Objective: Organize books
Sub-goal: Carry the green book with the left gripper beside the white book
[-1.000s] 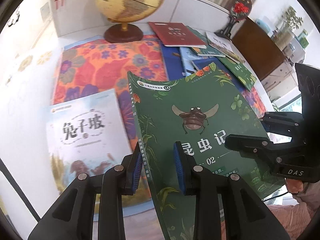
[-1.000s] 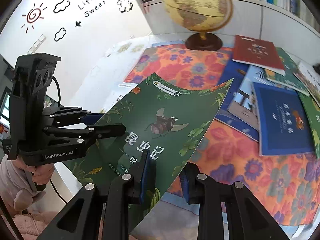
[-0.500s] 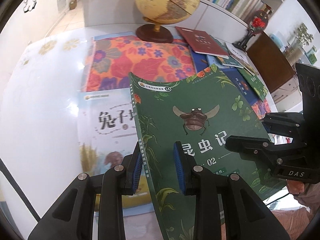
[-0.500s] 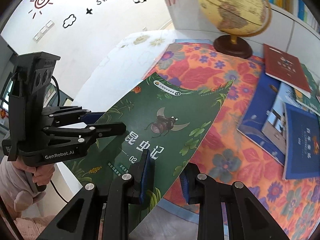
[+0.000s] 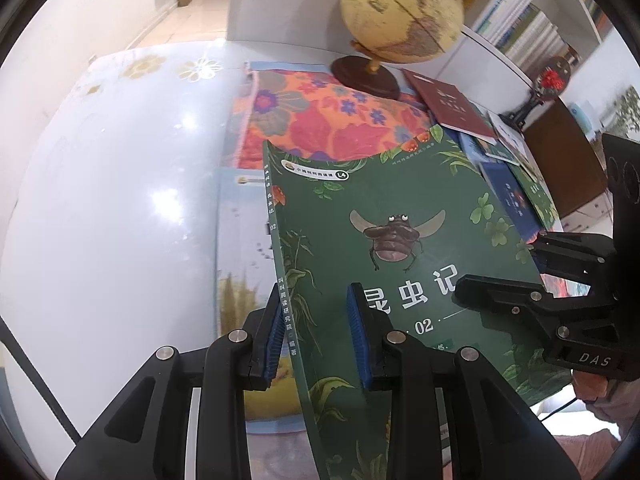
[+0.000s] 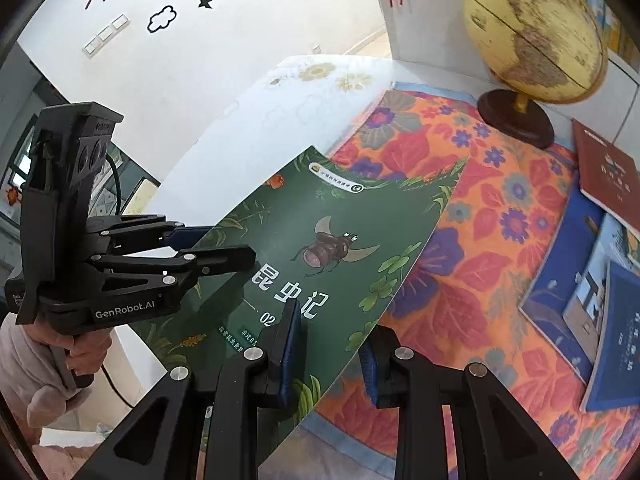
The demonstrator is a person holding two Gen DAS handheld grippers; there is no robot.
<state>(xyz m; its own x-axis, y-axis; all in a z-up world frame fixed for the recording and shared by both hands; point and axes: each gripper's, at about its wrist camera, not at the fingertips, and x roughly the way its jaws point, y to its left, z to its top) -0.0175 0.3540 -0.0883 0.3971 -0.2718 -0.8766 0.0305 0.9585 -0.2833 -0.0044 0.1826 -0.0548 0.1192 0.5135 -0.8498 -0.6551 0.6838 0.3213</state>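
Gripping the green book [image 5: 392,216] from both sides, the person is carrying it just above the table [image 5: 104,208]. The left gripper [image 5: 316,332] is clamping its pads on the spine edge near the bottom corner, while the right gripper [image 6: 328,356] is pinching the opposite long edge; the book is hanging between them, cover up and tilted, touching nothing below. Two grips are probably being used because a thin paperback flops when held by one edge alone.

Under the book, on the white table, a pale book with a yellow picture [image 5: 244,264] is lying flat beside the flowered cloth [image 5: 320,124]. It looks like the start of a pile, and the green book is likely heading onto it. On the far side of the cloth, a red book [image 5: 452,104] and several blue books [image 6: 592,312] are lying scattered and overlapping, waiting to be sorted. A globe [image 5: 400,20] is standing at the back of the cloth, well clear of the carried book.
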